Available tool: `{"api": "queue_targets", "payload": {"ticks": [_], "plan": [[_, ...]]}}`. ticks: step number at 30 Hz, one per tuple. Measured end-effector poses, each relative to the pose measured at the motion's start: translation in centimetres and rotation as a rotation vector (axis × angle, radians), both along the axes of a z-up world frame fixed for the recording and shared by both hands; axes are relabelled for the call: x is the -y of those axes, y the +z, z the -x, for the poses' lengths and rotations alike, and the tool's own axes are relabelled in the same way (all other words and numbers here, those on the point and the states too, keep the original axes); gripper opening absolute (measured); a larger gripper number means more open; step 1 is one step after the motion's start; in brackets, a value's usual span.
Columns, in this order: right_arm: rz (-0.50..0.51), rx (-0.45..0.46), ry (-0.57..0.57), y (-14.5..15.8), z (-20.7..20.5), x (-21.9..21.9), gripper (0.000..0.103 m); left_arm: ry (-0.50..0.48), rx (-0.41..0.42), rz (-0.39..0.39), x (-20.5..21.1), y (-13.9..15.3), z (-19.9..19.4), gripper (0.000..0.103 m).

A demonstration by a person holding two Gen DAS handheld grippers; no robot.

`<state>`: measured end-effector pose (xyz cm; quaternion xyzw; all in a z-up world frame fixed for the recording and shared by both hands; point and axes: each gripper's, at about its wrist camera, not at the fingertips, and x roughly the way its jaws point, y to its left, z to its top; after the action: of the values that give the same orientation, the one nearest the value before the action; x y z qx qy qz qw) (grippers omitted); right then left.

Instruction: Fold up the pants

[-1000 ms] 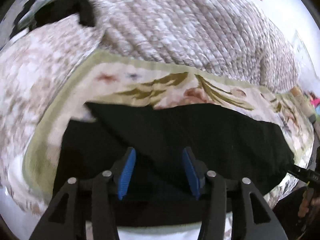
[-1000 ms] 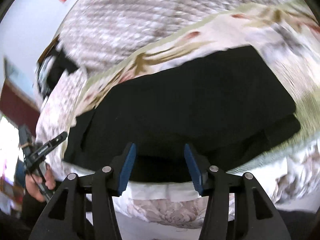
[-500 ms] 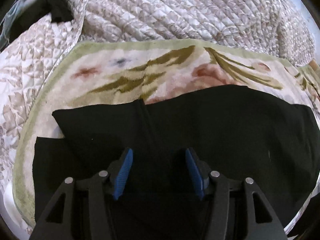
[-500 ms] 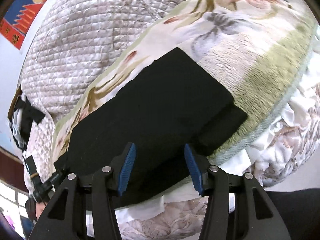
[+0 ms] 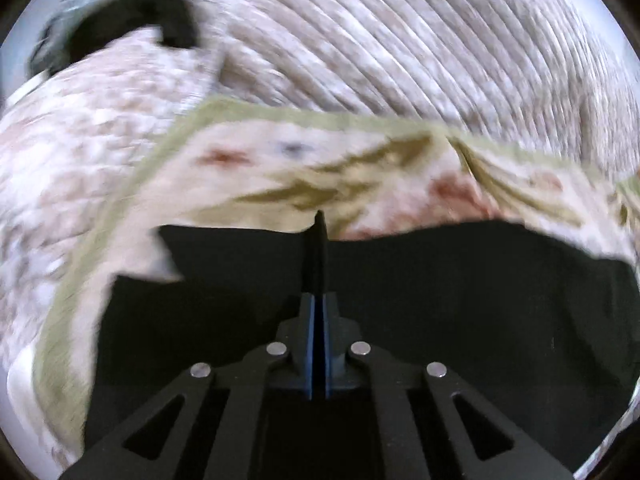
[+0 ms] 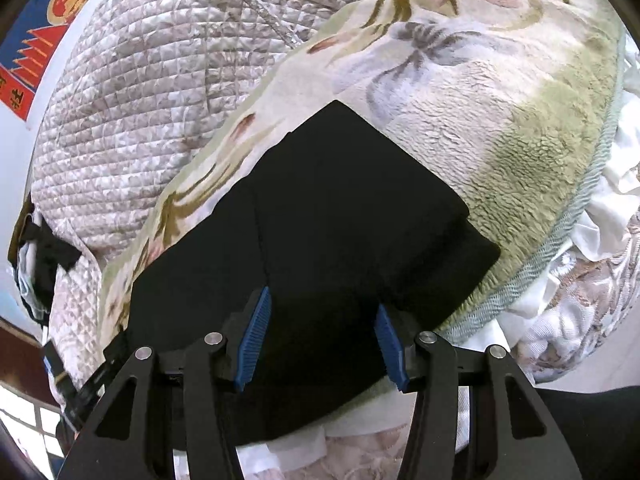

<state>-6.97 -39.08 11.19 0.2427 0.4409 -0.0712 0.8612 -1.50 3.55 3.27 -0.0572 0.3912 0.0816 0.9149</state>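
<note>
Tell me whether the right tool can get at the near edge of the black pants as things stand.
Probably yes. The right tool is open, its pads hanging over the black pants on the floral blanket, with nothing between them and the cloth. The left tool is shut farther along, not in the way.

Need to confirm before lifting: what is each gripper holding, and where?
Left gripper is shut on a raised ridge of the black pants. Right gripper is open over them, holding nothing.

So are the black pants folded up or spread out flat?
Folded. In the right wrist view the black pants lie as a squared stack on the flowery blanket, with a lower layer sticking out under the top one.
</note>
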Motion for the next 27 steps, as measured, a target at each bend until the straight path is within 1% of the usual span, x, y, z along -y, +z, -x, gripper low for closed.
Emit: {"api": "queue_targets", "payload": {"ticks": [1, 3, 5, 8, 10, 12, 14, 15, 16, 17, 20, 21, 23, 24, 25, 26, 27], "plan": [[0.001, 0.003, 0.000, 0.0, 0.0, 0.0, 0.051, 0.029, 0.030, 0.029, -0.8, 0.6, 1.3, 0.005], [-0.005, 0.013, -0.001, 0.1, 0.1, 0.0, 0.051, 0.090, 0.088, 0.061, -2.3, 1.7, 4.3, 0.004], [-0.017, 0.022, -0.006, 0.1, 0.2, 0.1, 0.051, 0.138, 0.123, 0.089, -3.6, 2.2, 6.9, 0.005], [-0.021, 0.028, -0.012, 0.2, 0.2, 0.1, 0.051, 0.198, 0.114, 0.173, -5.5, 1.5, 9.4, 0.005], [-0.019, 0.034, -0.014, 0.4, 0.3, 0.1, 0.051, 0.228, 0.092, 0.217, -6.4, 0.5, 9.8, 0.005], [-0.027, 0.042, -0.013, 0.5, 0.2, 0.1, 0.051, 0.232, 0.063, 0.263, -7.1, -0.7, 9.7, 0.005], [-0.033, 0.045, -0.015, 0.7, 0.2, 0.2, 0.051, 0.240, 0.046, 0.347, -7.9, -1.6, 9.7, 0.010], [-0.038, 0.049, -0.019, 0.8, 0.2, 0.3, 0.051, 0.250, 0.041, 0.386, -8.4, -2.0, 9.6, 0.010], [-0.041, 0.054, -0.020, 0.9, 0.3, 0.3, 0.051, 0.252, 0.049, 0.410, -8.5, -2.1, 9.8, 0.014], [-0.041, 0.062, -0.019, 1.0, 0.3, 0.3, 0.051, 0.248, 0.059, 0.427, -8.7, -2.1, 9.7, 0.021], [-0.025, 0.073, -0.022, 1.4, 0.1, 0.4, 0.048, 0.234, 0.075, 0.427, -8.3, -2.1, 9.2, 0.033], [-0.023, 0.074, -0.024, 1.4, 0.0, 0.4, 0.045, 0.234, 0.077, 0.414, -8.2, -2.1, 9.0, 0.033], [-0.025, 0.071, -0.032, 1.3, -0.2, 0.6, 0.037, 0.245, 0.076, 0.411, -8.1, -2.1, 8.7, 0.033], [-0.022, 0.071, -0.035, 1.4, -0.3, 0.7, 0.031, 0.246, 0.074, 0.405, -8.0, -2.1, 8.8, 0.033], [-0.017, 0.072, -0.034, 1.4, -0.3, 0.8, 0.027, 0.257, 0.068, 0.397, -8.0, -1.9, 9.1, 0.033], [-0.015, 0.069, -0.037, 1.5, -0.3, 0.8, 0.027, 0.281, 0.074, 0.391, -8.0, -1.6, 10.1, 0.037], [-0.020, 0.066, -0.038, 1.5, -0.2, 0.8, 0.027, 0.300, 0.076, 0.379, -7.8, -1.4, 10.9, 0.042]]}}
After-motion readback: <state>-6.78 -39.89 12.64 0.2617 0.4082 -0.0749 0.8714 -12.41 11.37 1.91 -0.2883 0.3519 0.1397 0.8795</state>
